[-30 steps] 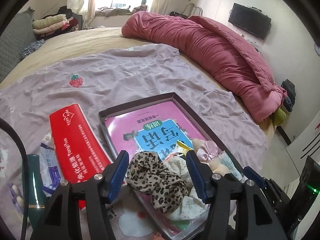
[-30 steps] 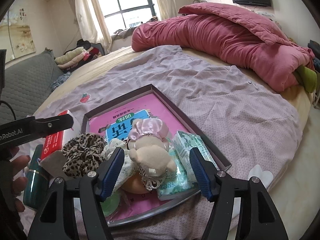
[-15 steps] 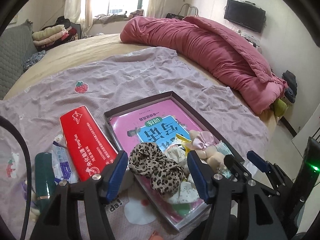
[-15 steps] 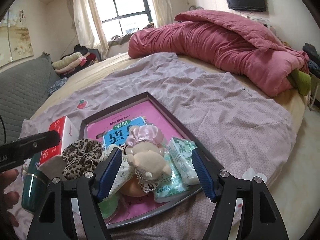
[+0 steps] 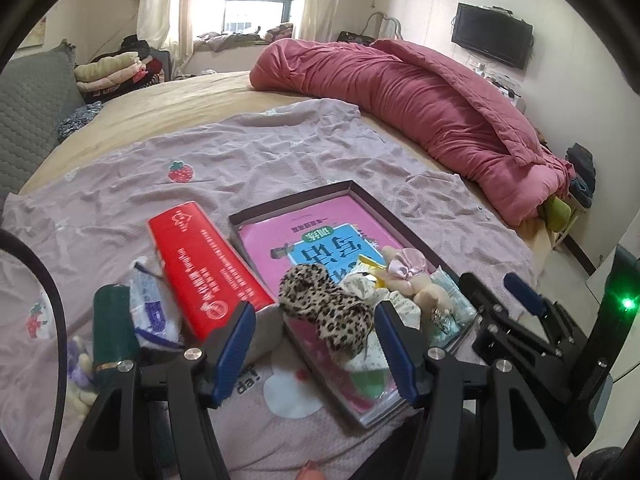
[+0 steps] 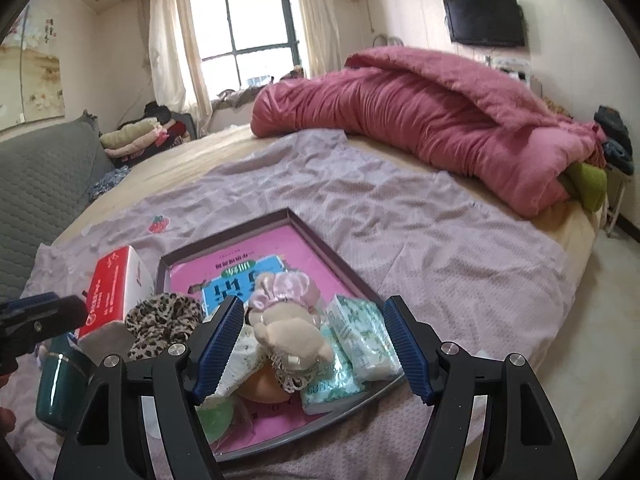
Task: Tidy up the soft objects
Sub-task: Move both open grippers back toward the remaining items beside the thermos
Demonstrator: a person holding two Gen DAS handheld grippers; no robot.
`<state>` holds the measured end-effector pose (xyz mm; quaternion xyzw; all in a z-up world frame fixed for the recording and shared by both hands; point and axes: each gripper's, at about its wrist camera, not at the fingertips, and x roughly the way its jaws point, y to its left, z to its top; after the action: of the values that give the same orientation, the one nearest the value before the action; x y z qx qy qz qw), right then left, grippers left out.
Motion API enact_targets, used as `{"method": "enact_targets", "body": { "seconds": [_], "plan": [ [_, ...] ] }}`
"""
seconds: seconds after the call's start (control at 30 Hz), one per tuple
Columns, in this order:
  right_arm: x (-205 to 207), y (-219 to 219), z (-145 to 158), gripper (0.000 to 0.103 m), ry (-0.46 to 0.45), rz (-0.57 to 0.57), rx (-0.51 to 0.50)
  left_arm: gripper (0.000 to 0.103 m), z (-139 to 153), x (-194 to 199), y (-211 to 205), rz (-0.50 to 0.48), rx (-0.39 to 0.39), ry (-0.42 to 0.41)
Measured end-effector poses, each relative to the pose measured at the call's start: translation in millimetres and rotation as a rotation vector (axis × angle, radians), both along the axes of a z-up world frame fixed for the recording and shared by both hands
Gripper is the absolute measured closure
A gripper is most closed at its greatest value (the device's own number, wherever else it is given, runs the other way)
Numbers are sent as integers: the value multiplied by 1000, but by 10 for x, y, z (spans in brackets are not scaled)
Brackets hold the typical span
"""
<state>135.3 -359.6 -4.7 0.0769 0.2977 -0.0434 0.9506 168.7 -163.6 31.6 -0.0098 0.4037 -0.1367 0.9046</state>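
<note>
Bedroom: wide bed (image 6: 568, 248) under a bright window, draped with a wrinkled lilac strawberry-print sheet (image 5: 280, 160), a rolled dusty-pink quilt (image 6: 420, 128) along its far side.
Tray: shallow dark-rimmed rectangular box (image 6: 320, 244) on the sheet, lined with a pink printed booklet (image 5: 320, 224).
Soft things: heaped at the tray's near end — leopard-print fabric scrunchie (image 5: 328, 304), small beige plush bear with a pink satin bow (image 6: 292, 332), pale green tissue packs (image 6: 360, 332), a white patterned cloth (image 6: 240, 356).
Beside tray: tall red printed carton (image 5: 208, 268) lying just left of it; dark green cylindrical bottle (image 5: 112, 328) and a white-and-blue plastic packet (image 5: 152, 308) further left.
Left gripper (image 5: 314, 354): blue pads spread wide, holding nothing, hovering over the scrunchie and the tray's near corner.
Right gripper (image 6: 312, 350): jaws opening, nothing pinched, poised above the plush bear and tissue packs without touching them.
</note>
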Motion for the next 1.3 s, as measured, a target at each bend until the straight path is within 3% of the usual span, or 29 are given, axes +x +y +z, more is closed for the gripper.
{"method": "enact_targets", "body": {
  "seconds": [0.57,1.3],
  "plan": [
    [-284,638,438,29,-153,173,-79,41,166,-513,841,106,-24,-27],
    [-533,1318,561,28,-188,390,-215,41,81,-952,1884,288,-74,-18]
  ]
}}
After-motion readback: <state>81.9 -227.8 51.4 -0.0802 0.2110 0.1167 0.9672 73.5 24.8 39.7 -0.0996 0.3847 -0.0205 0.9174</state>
